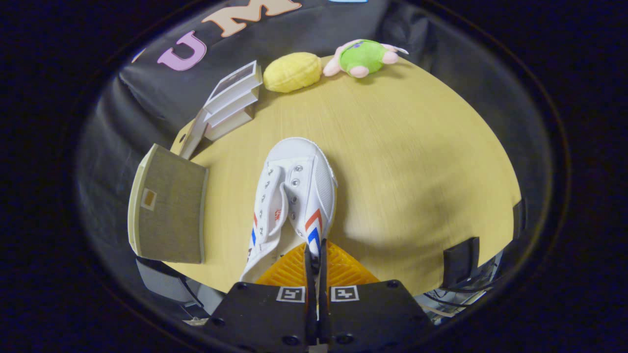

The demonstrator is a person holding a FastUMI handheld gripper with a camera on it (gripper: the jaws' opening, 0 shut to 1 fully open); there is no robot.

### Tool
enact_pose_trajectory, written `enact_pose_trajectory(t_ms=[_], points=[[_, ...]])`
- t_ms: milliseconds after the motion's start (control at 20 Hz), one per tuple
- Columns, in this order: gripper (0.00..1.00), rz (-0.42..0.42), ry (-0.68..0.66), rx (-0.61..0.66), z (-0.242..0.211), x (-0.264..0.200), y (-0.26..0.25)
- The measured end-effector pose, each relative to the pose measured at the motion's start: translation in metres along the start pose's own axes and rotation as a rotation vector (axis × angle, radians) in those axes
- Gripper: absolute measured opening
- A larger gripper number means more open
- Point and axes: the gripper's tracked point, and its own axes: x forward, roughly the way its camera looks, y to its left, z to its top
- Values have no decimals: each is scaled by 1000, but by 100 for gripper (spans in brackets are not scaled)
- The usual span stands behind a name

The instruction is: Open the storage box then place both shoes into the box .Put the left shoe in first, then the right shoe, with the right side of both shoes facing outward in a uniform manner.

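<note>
gripper fingers are pinched close together on the side wall of a white canvas sneaker near its heel, holding it. the sneaker, with red and blue stripes, hangs toe-forward above the round wooden table. to its left a grey fabric storage box stands at the table's edge. beyond that sits a small white stack of drawers, then a yellow plush and a green and pink plush toy.
</note>
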Motion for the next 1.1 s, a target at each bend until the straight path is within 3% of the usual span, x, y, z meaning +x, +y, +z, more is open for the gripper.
enact_pose_trajectory(t_ms=[700, 1100], points=[[5, 139, -71, 7, 31, -58, 157], [5, 232, -87, -44, 37, -66, 255]])
